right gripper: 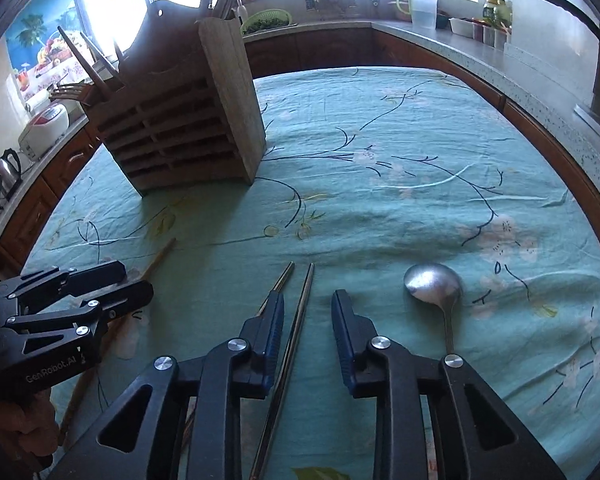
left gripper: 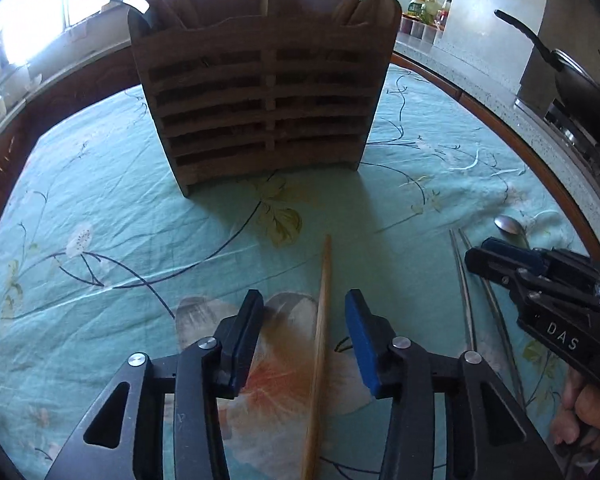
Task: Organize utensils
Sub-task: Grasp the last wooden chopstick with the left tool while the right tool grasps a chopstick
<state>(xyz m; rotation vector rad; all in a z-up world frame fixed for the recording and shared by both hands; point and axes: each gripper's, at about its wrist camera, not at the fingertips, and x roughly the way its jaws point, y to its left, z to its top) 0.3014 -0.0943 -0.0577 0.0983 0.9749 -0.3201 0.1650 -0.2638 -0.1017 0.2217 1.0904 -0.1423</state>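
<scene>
A slatted wooden utensil holder [left gripper: 260, 96] stands on the table, with several utensils in it; it also shows in the right wrist view [right gripper: 188, 120]. My left gripper [left gripper: 302, 304] is open, with a wooden chopstick [left gripper: 322, 320] lying between its fingers on the cloth. My right gripper [right gripper: 306, 312] is open over two metal chopsticks [right gripper: 300, 312]; one lies between the fingers, the other under the left finger. A metal spoon [right gripper: 434, 284] lies to the right of it. The right gripper [left gripper: 500, 258] also shows in the left wrist view, and the left gripper [right gripper: 132, 284] in the right wrist view.
The table wears a teal floral cloth [right gripper: 380, 180]. A counter [right gripper: 440, 44] runs around it with jars, a jug and a rice cooker [right gripper: 44, 128]. A wok [left gripper: 580, 84] sits on a stove at the right.
</scene>
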